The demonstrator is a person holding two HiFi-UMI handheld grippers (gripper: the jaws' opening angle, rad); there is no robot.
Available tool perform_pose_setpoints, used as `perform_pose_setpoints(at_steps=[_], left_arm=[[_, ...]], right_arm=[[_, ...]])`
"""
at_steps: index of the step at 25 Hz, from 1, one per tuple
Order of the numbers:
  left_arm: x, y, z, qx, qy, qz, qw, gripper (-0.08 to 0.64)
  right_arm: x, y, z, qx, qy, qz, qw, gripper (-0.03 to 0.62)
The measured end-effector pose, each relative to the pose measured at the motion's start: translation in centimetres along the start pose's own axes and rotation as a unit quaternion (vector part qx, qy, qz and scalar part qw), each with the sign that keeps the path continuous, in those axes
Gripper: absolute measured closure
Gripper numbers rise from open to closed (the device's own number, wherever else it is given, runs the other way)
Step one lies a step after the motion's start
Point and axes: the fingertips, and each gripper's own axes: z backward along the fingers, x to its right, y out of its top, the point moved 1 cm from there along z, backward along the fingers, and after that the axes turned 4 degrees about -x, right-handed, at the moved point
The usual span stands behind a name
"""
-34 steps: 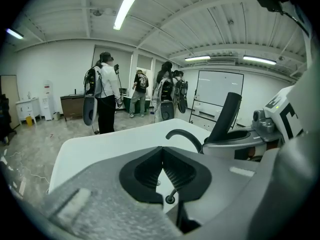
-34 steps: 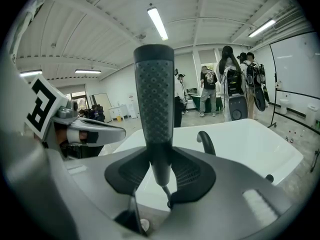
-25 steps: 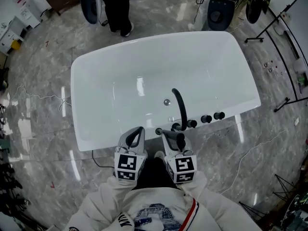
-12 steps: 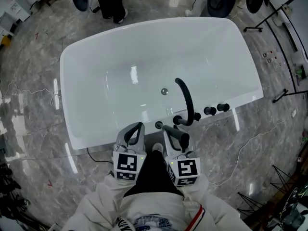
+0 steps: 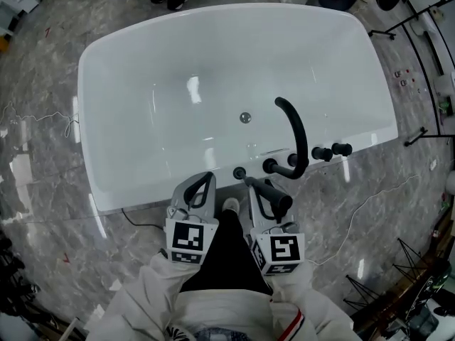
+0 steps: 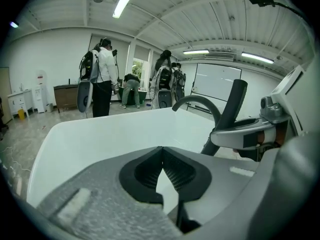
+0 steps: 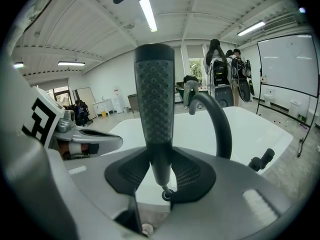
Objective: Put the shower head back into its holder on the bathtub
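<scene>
**Approach to the rim.** Compared with a second earlier, the bathtub (image 5: 84, 105) fills more of the head view. Both grippers have sunk toward its near rim, side by side. The right gripper (image 5: 259, 190) keeps its jaws pinched on the handle of the shower head (image 5: 274, 199), which stands upright between the pads in the right gripper view (image 7: 154, 99). The handle's lower end now lies just beside the holder (image 5: 239, 172), a small dark socket on the rim left of the spout (image 5: 295, 130) and the knobs (image 5: 331, 150), but it is not yet seated. By this reading, the descent is the final line-up before insertion. The left gripper (image 5: 202, 183) has its jaws pressed together on nothing and takes no part. Both grippers point forward and downward at the rim, with their marker cubes toward the person's white sleeves.
</scene>
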Motion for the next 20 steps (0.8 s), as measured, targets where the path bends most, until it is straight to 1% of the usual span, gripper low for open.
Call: perform_pose_setpoints(at_steps=[6, 13, 20], left_arm=[[-1.1, -1.0, -1.2, -0.003, -0.006, -0.003, 1.0, 0.56], [0.0, -2.8, -3.0, -0.016, -0.025, -0.002, 0.9996, 0.56], [0.3, -4.5, -4.3, -0.025, -0.033, 0.003, 0.9991, 0.56]], right_arm=[[-0.4, -1.3, -1.6, -0.004, -0.007, -0.005, 1.0, 0.454], [0.4, -2.3, -2.7, 0.003, -0.019, -0.019, 1.0, 0.454], [0.5, -4.0, -4.0, -0.003, -0.023, -0.031, 0.999, 0.454]])
